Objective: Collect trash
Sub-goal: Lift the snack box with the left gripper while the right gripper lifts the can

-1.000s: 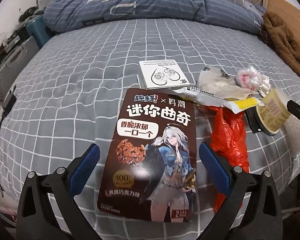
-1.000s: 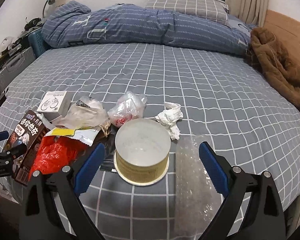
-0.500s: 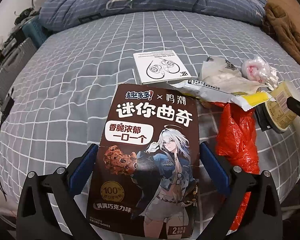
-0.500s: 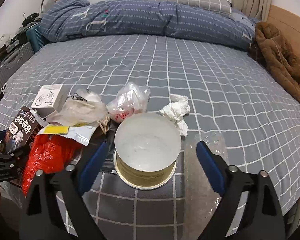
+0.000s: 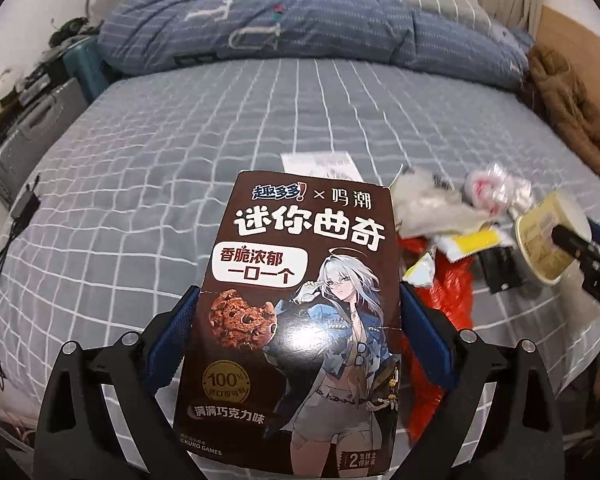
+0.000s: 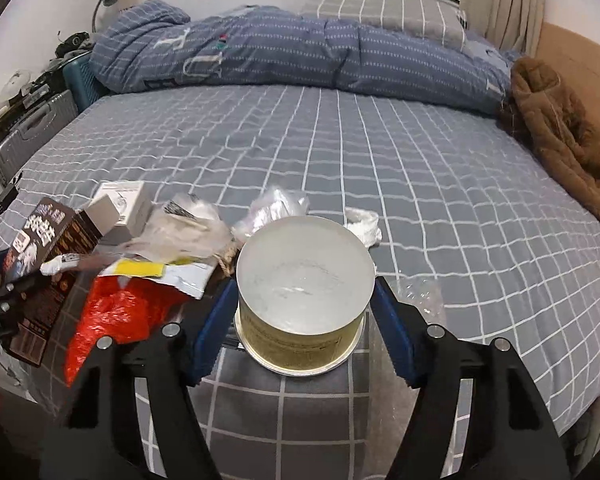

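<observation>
My left gripper [image 5: 296, 320] is shut on the brown cookie box [image 5: 304, 312], which is tilted up off the bed; the box also shows at the left of the right wrist view [image 6: 48, 256]. My right gripper [image 6: 304, 320] has its blue pads against both sides of the yellow round tin [image 6: 302, 292], which stands on the bed; the tin shows at the right of the left wrist view [image 5: 548, 236]. A red plastic bag [image 6: 112, 320], a yellow-white wrapper [image 6: 156, 272], crumpled clear bags [image 6: 184, 228] and a white tissue [image 6: 364, 224] lie between and behind them.
A small white box [image 6: 126, 204] lies behind the cookie box. Bubble wrap [image 6: 420, 300] lies to the right of the tin. A blue duvet [image 6: 284, 56] lies across the far bed, a brown coat [image 6: 560, 132] at the right, suitcases [image 6: 28, 132] at the left.
My left gripper closed on the cookie box and tilted it up off the bed. My right gripper moved forward and closed around the tin.
</observation>
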`<state>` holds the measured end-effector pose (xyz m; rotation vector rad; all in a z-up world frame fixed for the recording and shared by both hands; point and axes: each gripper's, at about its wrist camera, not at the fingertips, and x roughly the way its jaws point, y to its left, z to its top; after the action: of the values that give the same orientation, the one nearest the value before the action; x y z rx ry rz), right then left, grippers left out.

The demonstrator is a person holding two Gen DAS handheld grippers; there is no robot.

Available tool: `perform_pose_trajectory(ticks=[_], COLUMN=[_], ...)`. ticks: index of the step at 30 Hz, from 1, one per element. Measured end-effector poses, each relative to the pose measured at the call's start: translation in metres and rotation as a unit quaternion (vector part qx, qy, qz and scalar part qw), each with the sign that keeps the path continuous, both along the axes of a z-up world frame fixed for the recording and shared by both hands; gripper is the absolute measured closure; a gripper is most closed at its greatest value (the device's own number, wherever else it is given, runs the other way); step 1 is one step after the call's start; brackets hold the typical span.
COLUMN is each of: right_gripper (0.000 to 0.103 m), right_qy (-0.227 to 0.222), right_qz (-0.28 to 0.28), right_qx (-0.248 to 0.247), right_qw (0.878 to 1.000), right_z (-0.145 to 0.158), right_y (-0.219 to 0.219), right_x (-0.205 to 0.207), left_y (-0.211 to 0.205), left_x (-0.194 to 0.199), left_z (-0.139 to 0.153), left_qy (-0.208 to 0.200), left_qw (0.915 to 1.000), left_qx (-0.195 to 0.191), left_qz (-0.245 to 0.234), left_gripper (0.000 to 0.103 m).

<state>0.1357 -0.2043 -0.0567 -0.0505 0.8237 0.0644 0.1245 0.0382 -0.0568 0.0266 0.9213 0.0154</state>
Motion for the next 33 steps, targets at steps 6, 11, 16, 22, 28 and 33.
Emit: perform_pose_trajectory(ticks=[6,11,16,22,28,33], right_gripper=[0.037,0.037,0.037,0.037,0.037,0.037], right_qy=[-0.019,-0.032,-0.043,-0.052,-0.063,-0.072], right_qz=[0.003,0.004,0.007,0.011,0.018,0.026], right_qx=[0.001,0.004,0.010,0.021,0.027,0.020], right_qw=[1.000,0.999,0.999,0.998,0.998,0.997], right_z=[0.018,0.032,0.046,0.060,0.073,0.085], right_y=[0.002,0.004,0.005,0.007,0.011,0.015], right_x=[-0.018,-0.034,-0.051,-0.073,-0.097,-0.117], left_y=[0.004,0.003,-0.004,-0.013,-0.020,-0.019], left_x=[-0.014,-0.028,-0.046,-0.072,-0.095,-0.111], left_z=[0.024,0.035,0.048,0.064,0.069,0.074], left_qy=[-0.023,-0.034,-0.045,-0.058,-0.062,-0.063], left_qw=[0.9996,0.9991,0.9984,0.9976,0.9974,0.9971], left_qx=[-0.010,-0.018,-0.025,-0.033,-0.033,-0.038], left_qz=[0.014,0.019,0.023,0.019,0.014,0.016], left_gripper=[0.011,0.011,0.011,0.011,0.011,0.011])
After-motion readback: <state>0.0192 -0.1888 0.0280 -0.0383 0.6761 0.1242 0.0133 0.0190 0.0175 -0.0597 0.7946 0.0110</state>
